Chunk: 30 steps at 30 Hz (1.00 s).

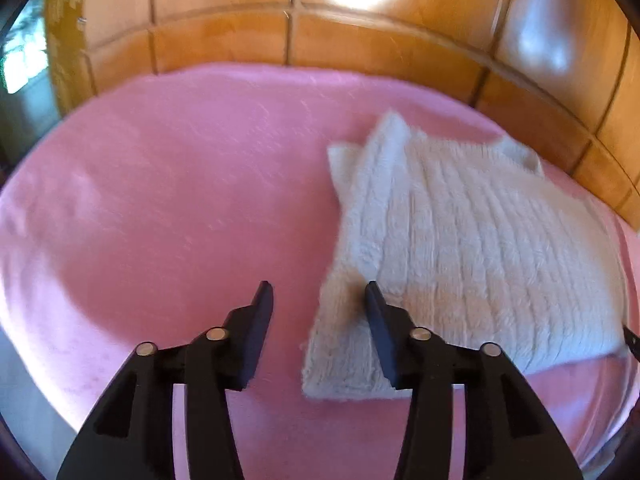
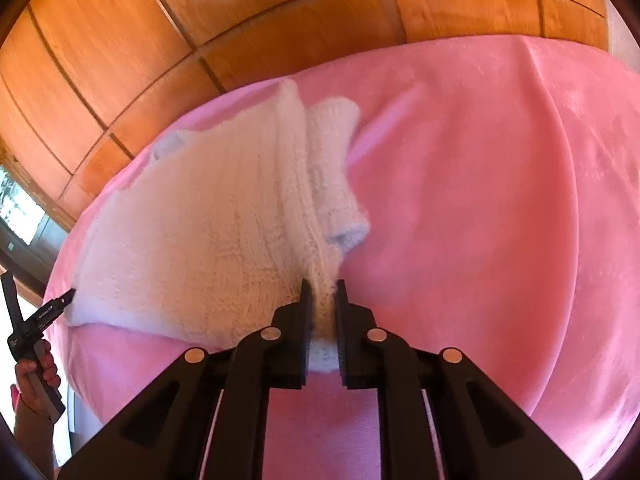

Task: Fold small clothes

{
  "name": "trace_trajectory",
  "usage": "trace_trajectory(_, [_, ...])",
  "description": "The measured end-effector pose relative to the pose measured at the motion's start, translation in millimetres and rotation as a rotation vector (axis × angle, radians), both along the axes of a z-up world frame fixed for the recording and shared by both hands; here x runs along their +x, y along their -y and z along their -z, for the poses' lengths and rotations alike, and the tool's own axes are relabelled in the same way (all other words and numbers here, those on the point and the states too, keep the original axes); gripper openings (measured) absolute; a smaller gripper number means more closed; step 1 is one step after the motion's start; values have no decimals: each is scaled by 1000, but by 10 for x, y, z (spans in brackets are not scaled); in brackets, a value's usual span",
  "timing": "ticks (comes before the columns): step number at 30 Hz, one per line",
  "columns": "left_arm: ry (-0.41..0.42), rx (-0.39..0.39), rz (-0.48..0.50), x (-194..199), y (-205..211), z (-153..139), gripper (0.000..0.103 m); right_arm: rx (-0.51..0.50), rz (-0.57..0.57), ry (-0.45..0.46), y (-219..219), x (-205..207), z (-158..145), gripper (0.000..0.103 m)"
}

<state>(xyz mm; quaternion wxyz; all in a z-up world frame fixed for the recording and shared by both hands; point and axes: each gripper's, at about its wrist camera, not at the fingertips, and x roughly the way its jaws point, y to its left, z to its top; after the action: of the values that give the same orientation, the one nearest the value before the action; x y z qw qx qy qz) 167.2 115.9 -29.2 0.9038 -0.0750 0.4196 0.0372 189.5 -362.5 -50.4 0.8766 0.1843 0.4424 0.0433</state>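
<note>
Well, the right gripper pinches the sweater at lower centre, left gripper spread empty, folding barely begun.

A home bedroom, by the look of it — soft pink blanket spread as the work surface, glossy wood-panelled wardrobe doors behind — window at the edge.
</note>
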Motion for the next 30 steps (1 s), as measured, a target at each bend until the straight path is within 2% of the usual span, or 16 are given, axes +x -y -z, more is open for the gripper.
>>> trace_trajectory(1, [24, -11, -5, -37, 9, -72, 46, -1, 4, 8, 31, 23, -27, 33])
trace_trajectory(2, [51, -10, -12, -86, 27, -144, 46, 1, 6, 16, 64, 39, -46, 42])
trace_trajectory(3, [68, -6, -13, -112, 37, -193, 46, 12, 15, 33, 99, 55, -85, 56])
trace_trajectory(4, [89, -7, -5, -136, 85, -253, 46, 26, 25, 47, 148, 92, -94, 61])
trace_trajectory(6, [94, -28, 43, -136, 233, -309, 46, 54, 32, 56, 185, 169, -103, 61])
trace_trajectory(7, [85, -23, 70, -116, 330, -314, 46, 75, 36, 57, 216, 241, -86, 65])
trace_trajectory(11, [94, 67, 154, -59, 763, -301, 46, 117, 29, 33, 251, 462, 27, 70])
trace_trajectory(18, [61, 111, 266, 59, 1316, -170, 46, 179, 16, 17, 248, 617, 116, 78])
trace_trajectory(26, [41, 179, 329, 212, 1635, -16, 46, 211, -44, -3, 229, 559, 135, 78])
trace_trajectory(29, [32, 187, 331, 225, 1647, 9, 46, 202, -80, -13, 173, 536, 135, 74])
trace_trajectory(30, [30, 187, 330, 238, 1651, 22, 46, 200, -87, -16, 161, 534, 137, 70])
